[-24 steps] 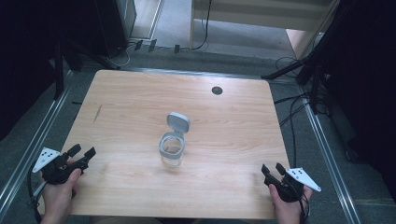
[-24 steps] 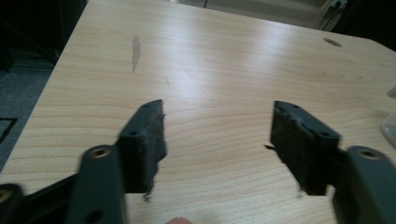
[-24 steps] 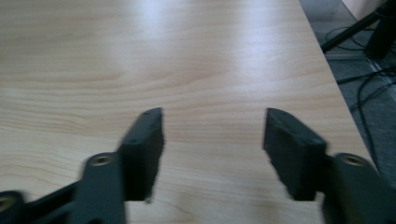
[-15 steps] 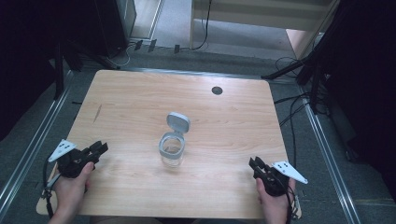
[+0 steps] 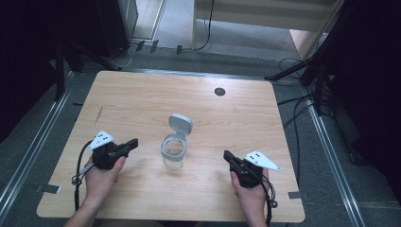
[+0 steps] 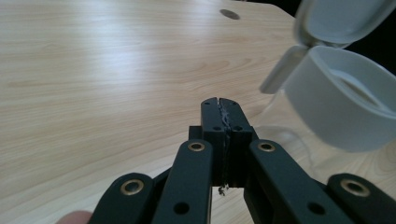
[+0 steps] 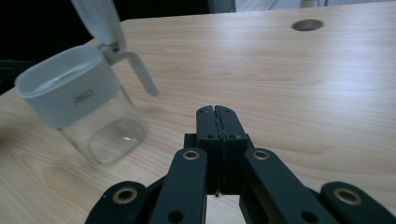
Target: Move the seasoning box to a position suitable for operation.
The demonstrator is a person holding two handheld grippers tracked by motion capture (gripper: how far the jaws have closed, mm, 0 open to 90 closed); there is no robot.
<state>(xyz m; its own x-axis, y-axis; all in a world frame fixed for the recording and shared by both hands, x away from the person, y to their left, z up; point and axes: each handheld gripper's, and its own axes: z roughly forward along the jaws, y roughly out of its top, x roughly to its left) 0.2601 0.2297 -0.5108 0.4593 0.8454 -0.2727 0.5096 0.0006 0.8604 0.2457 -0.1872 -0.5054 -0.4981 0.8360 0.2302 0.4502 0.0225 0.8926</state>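
Note:
A clear glass jar [image 5: 174, 152] with a white collar and a flipped-up white lid [image 5: 180, 123] stands upright near the middle of the wooden table [image 5: 142, 99]. It looks empty. My left gripper [image 5: 134, 142] lies left of the jar, jaws pressed together with nothing between them, and the jar [image 6: 336, 105] shows close at the right of the left gripper view. My right gripper [image 5: 227, 154] sits right of the jar, also shut and holding nothing. In the right gripper view the jar [image 7: 88, 107] stands at the left, ahead of the shut gripper [image 7: 217, 112].
A round dark cable hole [image 5: 219, 91] is set in the table's far side. Metal rails and cables run along the floor around the table. A person's hands [image 5: 101, 177] come in from the near edge.
Both grippers have moved inward from the table's near corners toward the jar, and they point at it from either side. The jar has not moved.

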